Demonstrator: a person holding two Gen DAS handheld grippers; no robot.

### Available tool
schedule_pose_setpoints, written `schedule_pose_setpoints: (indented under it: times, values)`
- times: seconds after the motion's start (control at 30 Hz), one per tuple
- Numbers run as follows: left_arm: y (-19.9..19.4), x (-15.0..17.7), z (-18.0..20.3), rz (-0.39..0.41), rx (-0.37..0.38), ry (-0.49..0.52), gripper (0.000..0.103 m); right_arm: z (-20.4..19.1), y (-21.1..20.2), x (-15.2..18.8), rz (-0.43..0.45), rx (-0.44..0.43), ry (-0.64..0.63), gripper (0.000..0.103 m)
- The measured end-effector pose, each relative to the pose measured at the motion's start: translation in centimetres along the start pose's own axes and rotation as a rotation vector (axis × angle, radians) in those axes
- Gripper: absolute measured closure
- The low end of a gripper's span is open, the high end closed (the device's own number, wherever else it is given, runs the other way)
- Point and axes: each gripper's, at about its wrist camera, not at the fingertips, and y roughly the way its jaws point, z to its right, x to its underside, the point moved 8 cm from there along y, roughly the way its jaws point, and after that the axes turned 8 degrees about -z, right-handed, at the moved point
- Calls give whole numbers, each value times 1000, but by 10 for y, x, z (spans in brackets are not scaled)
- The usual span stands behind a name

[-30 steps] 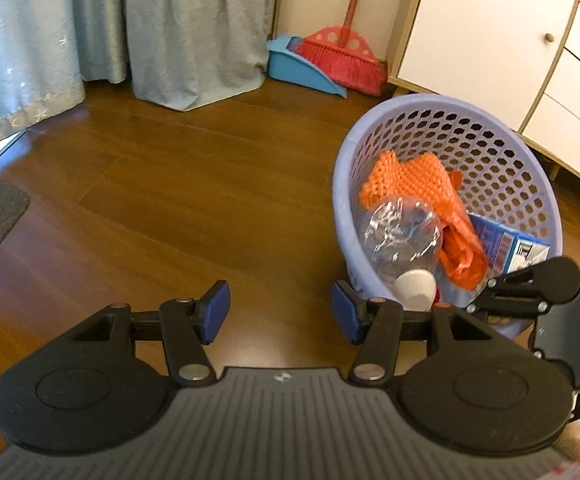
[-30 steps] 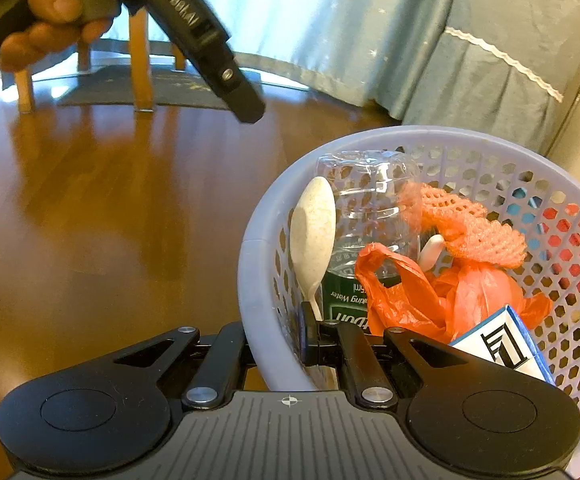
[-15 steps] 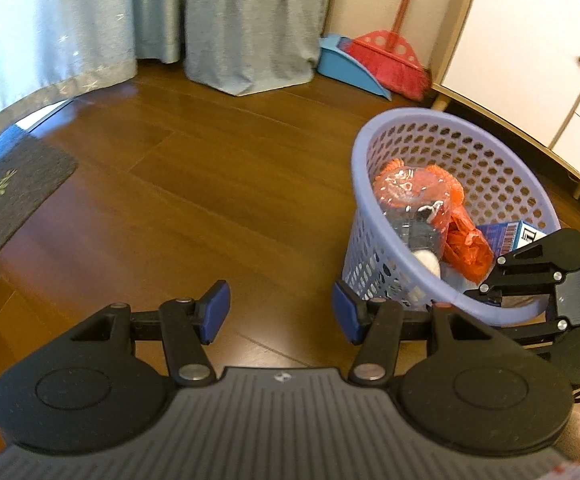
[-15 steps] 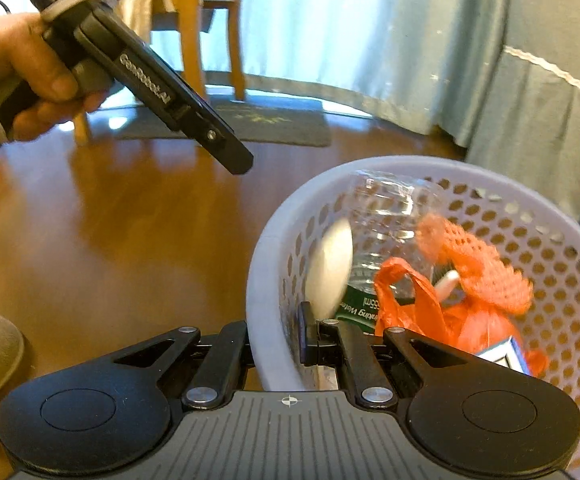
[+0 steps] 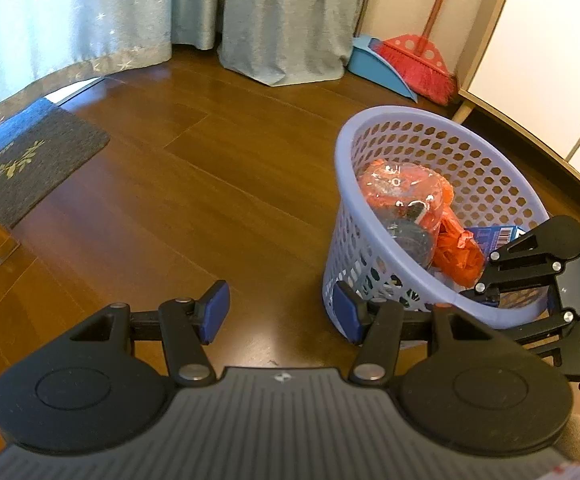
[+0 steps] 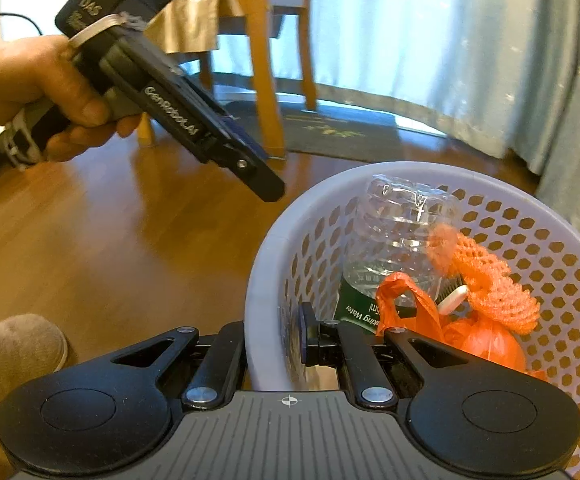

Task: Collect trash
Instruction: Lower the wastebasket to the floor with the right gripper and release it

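One lavender basket (image 5: 442, 152) stood on the wood floor (image 5: 169, 200), holding one clear plastic bottle (image 6: 398, 240), one orange plastic bag (image 6: 478, 336), one piece of orange foam netting (image 6: 494, 280), one blue carton (image 5: 498, 236) and one white spoon (image 6: 452, 300) mostly buried among them. The right gripper (image 6: 273, 344) straddled the basket's near rim, one finger outside the wall and one inside, its jaws pinching the wall. The trash lay just beyond its inner finger. The left gripper (image 5: 279, 312), held in a hand (image 6: 37, 92), hovered over bare floor with jaws spread and nothing between them, the basket just to its right. One red broom (image 5: 422, 64) and one blue dustpan (image 5: 378, 64) leaned near the curtain (image 5: 281, 20).
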Motion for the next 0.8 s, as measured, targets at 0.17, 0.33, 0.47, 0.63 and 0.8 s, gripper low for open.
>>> schedule_pose_setpoints:
  times: [0.17, 0.33, 0.47, 0.63, 0.8]
  values:
    - [-1, 7, -2, 2, -8, -14, 51, -3, 0, 5, -21, 35, -31, 99]
    - [-3, 9, 11, 12, 7, 9, 50, -4, -5, 13, -53, 81, -31, 99]
    - [-2, 11, 18, 15, 16, -3, 49, -4, -9, 20, -82, 113, -32, 98]
    - [-2, 16, 24, 5, 11, 1, 48, -6, -17, 30, -117, 157, -25, 81]
    - [-5, 25, 31, -13, 16, -18, 48, -11, -33, 32, -105, 178, -18, 52]
